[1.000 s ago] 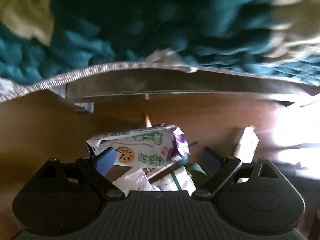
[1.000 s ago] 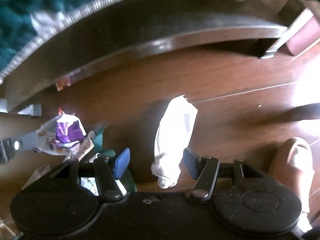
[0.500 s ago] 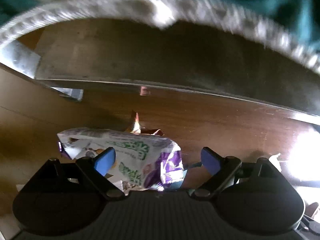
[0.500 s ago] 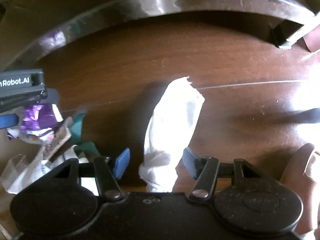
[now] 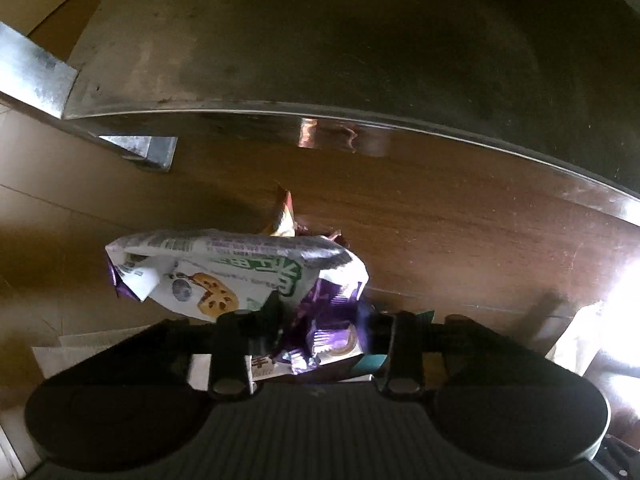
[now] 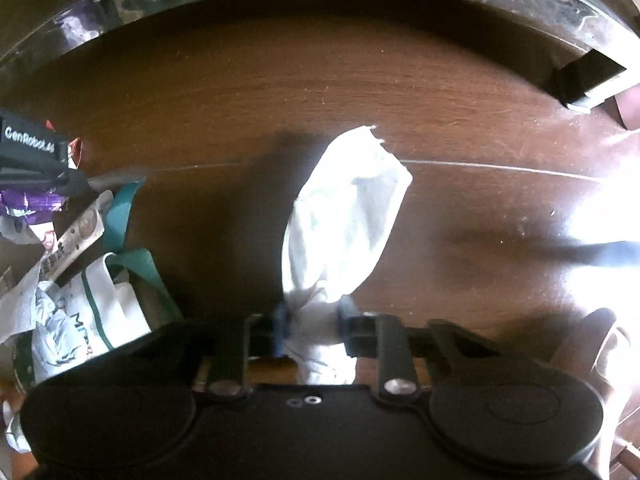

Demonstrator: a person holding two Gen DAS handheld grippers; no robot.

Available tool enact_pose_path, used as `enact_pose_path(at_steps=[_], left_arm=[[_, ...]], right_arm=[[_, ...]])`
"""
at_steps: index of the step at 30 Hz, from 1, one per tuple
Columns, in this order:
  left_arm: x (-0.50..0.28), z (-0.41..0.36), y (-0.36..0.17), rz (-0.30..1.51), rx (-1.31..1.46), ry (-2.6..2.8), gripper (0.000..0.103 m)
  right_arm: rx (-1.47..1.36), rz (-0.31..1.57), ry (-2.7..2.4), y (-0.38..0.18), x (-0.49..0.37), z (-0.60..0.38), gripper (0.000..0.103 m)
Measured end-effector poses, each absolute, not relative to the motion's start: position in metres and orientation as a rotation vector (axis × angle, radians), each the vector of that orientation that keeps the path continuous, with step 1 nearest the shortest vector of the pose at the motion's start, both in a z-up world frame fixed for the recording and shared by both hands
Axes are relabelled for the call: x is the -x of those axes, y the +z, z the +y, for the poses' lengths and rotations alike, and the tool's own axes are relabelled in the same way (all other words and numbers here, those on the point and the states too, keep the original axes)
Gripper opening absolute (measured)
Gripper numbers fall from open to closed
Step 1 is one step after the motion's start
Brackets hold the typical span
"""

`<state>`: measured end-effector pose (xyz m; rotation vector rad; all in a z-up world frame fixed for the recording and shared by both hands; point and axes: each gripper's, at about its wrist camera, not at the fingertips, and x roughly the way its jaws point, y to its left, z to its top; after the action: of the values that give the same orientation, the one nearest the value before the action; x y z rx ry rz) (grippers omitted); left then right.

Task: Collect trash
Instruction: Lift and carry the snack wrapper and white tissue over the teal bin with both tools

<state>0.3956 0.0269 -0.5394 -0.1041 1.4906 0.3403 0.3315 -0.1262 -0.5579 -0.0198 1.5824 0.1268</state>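
In the left wrist view a white and purple snack wrapper point(image 5: 240, 272) with green print lies on the dark wood floor. My left gripper point(image 5: 324, 316) is closing, its jaws pinching the wrapper's purple crumpled end. In the right wrist view a white crumpled paper bag point(image 6: 348, 216) lies on the floor. My right gripper point(image 6: 312, 320) is closing too, and its jaws squeeze the bag's twisted lower end. The left gripper point(image 6: 40, 164) also shows at the left edge of the right wrist view, over the purple wrapper point(image 6: 28, 202).
A dark furniture base with a shiny curved rim point(image 5: 360, 116) and a metal leg point(image 5: 136, 148) stands just beyond. More litter point(image 6: 80, 288) lies left of the bag: a white sack with green straps, paper scraps, a brown stick. A foot point(image 6: 592, 344) stands at right. Sun glare whitens the right floor.
Both grippers sank toward the floor and their jaws came together. The left now pinches the snack wrapper; the right now pinches the white paper bag.
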Motion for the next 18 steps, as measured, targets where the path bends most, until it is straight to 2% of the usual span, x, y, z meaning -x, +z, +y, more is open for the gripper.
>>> enact_pose_path(at_steps=[2, 6, 18], left_arm=[[-0.395, 0.030, -0.535, 1.484, 0.111, 0.344, 0.023], [-0.390, 0.038, -0.515, 1.470, 0.146, 0.358, 0.018], [-0.350, 0.020, -0.397, 1.375, 0.188, 0.304, 0.014]], right_arm=[[0.032, 1.584, 0.116, -0.554, -0.333, -0.128, 0.014], [0.003, 1.582, 0.100, -0.534, -0.337, -0.130, 0.013], [-0.078, 1.495, 0.041, -0.424, -0.319, -0.160, 0.012]])
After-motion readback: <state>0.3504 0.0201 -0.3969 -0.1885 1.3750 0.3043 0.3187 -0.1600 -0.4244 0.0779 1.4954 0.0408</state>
